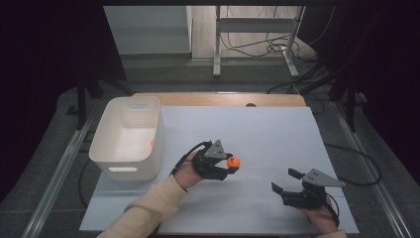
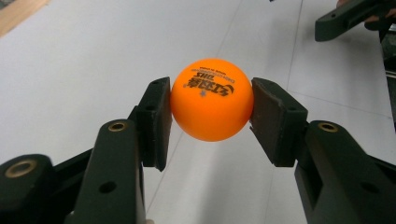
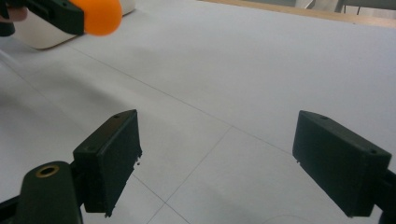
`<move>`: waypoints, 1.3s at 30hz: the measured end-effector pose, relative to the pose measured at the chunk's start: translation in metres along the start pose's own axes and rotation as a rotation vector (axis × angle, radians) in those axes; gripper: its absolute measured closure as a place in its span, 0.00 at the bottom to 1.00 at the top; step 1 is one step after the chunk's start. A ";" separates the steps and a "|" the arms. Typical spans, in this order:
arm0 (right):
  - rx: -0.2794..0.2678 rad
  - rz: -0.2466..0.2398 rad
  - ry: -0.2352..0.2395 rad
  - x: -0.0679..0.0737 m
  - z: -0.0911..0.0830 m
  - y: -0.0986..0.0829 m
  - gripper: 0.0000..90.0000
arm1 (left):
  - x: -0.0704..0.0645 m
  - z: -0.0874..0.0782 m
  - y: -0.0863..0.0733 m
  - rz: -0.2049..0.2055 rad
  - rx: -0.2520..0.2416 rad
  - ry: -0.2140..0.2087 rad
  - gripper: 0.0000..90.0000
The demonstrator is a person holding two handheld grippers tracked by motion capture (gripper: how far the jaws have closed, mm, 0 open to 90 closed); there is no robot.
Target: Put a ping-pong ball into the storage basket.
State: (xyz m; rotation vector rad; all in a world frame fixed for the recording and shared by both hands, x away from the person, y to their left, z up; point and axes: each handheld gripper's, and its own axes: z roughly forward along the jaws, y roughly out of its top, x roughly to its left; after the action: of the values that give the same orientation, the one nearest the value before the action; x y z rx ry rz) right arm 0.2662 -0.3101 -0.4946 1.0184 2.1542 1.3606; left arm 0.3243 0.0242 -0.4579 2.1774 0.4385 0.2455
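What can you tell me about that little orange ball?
The orange ball is a small, smooth, glossy sphere that looks like a plastic table-tennis ball, with dark printed lettering, upside down in the left gripper view, on its upper side. It is pinched at its two sides between the black pads of the left tongs, held above the white table, to the right of the white bin. Nothing else touches it.

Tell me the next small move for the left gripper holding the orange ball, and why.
Probably carry it left toward the white bin. The left gripper is shut on the orange ball, the bin stands open beside it, and the right gripper hangs open with nothing between its jaws.
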 end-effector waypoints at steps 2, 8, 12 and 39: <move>0.000 -0.001 0.000 0.000 0.000 0.000 0.18 | 0.002 -0.004 0.001 -0.005 -0.008 0.005 0.56; 0.002 0.000 -0.001 0.000 0.000 0.000 0.18 | 0.004 -0.012 0.003 -0.014 -0.023 0.017 0.56; 0.001 0.001 -0.004 0.000 0.000 0.000 0.18 | 0.004 -0.016 0.005 -0.025 -0.039 0.028 0.56; 0.007 -0.002 -0.002 0.001 0.000 0.000 0.18 | 0.013 -0.051 0.011 -0.057 -0.128 0.078 0.56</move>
State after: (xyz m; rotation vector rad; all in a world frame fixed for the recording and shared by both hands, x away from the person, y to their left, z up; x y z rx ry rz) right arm 0.2659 -0.3096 -0.4951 1.0194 2.1600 1.3517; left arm 0.3222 0.0604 -0.4186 2.0319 0.5147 0.3195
